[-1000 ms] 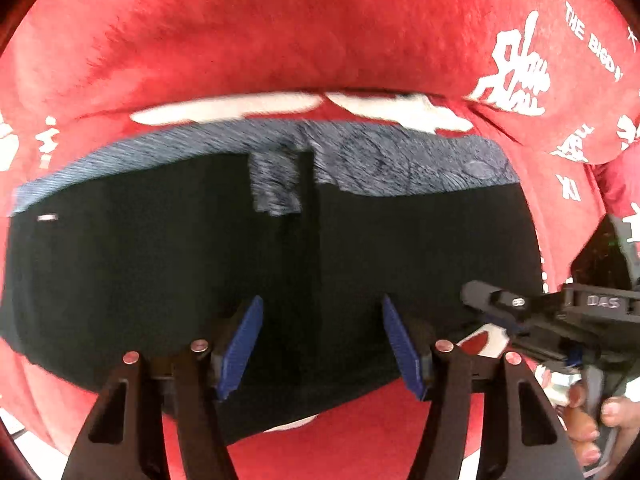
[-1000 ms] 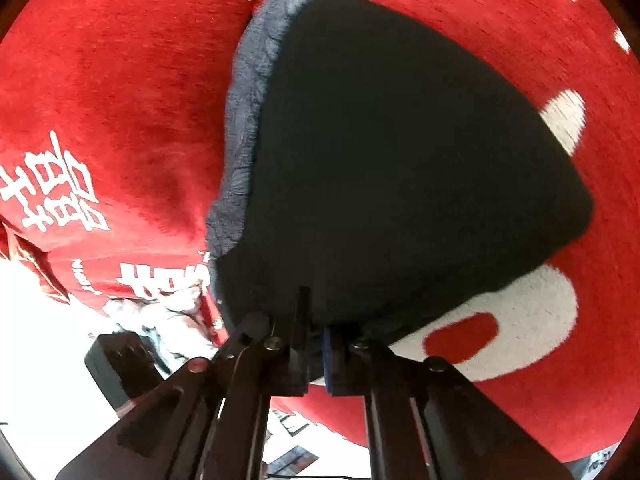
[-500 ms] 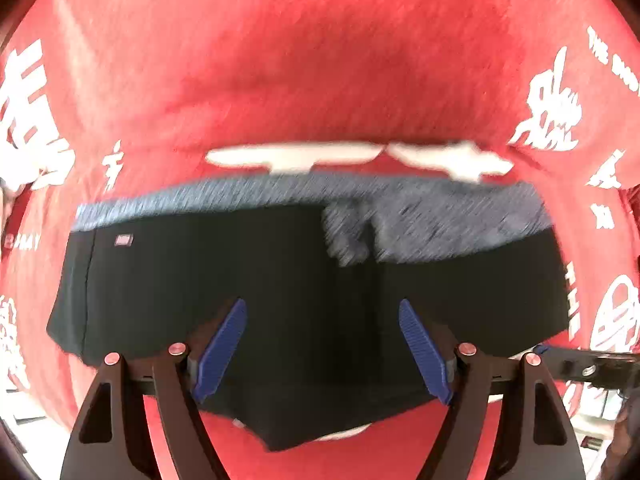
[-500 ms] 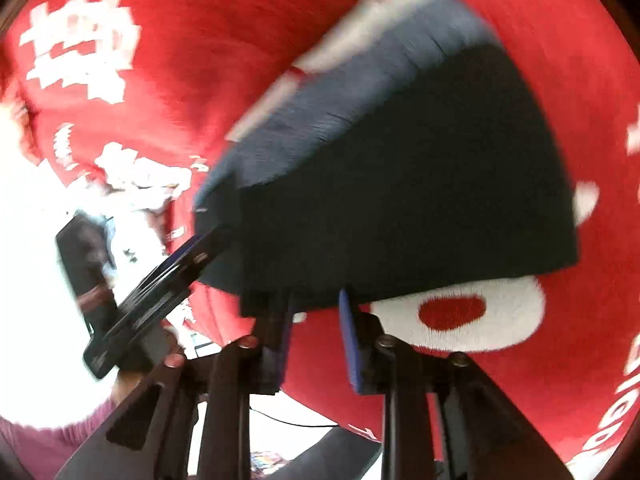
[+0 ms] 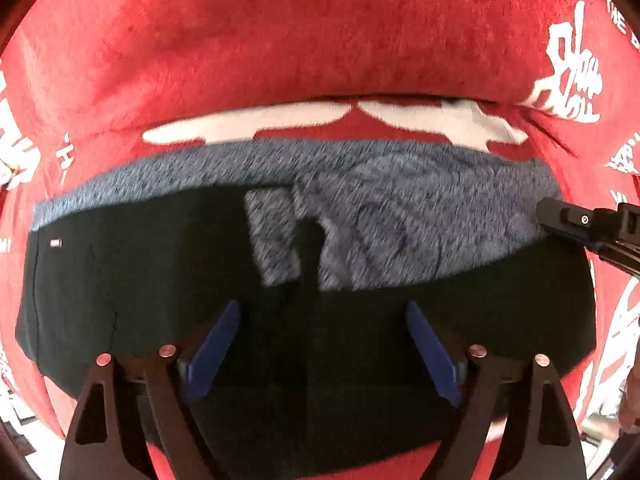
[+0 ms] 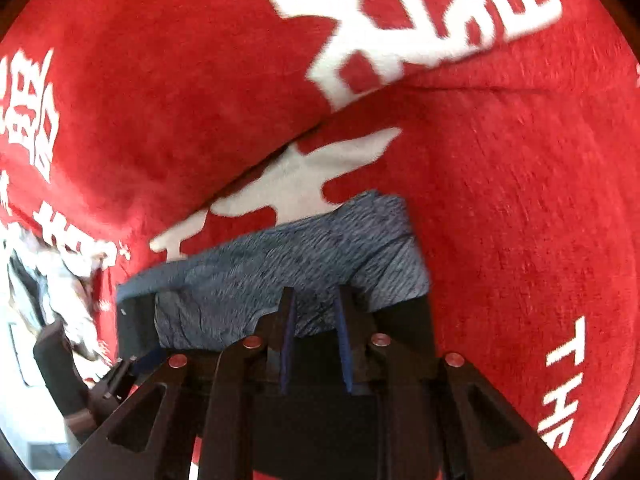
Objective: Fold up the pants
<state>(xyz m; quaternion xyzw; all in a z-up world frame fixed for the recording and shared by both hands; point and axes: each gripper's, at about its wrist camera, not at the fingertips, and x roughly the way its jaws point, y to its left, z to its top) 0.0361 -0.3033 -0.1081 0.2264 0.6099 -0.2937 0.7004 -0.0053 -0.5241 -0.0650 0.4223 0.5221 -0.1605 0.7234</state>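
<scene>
Black pants (image 5: 120,300) with a blue-grey heathered band (image 5: 400,200) along the far edge lie folded on a red blanket (image 5: 280,40). My left gripper (image 5: 322,308) points straight down over the black cloth. Its jaws are wide and still opening, and the pads press on nothing. My right gripper (image 6: 316,300) hovers over the blue-grey band (image 6: 280,272) near the pants' right end (image 6: 404,340). Its jaws are closing to a narrow gap, with no cloth pinched between the pads. The right gripper's tip (image 5: 576,220) also shows at the right edge of the left wrist view.
The red blanket (image 6: 520,200) carries white lettering and rises in a fold just behind the pants. Its edge drops away at the lower left, with a bright floor beyond. A dark sleeve (image 6: 56,364) and the left gripper's fingers (image 6: 128,364) show there.
The right gripper let go of the pants' edge, rolled and swung over the blue-grey band. The left jaws spread wider and the left gripper shifted over the pants.
</scene>
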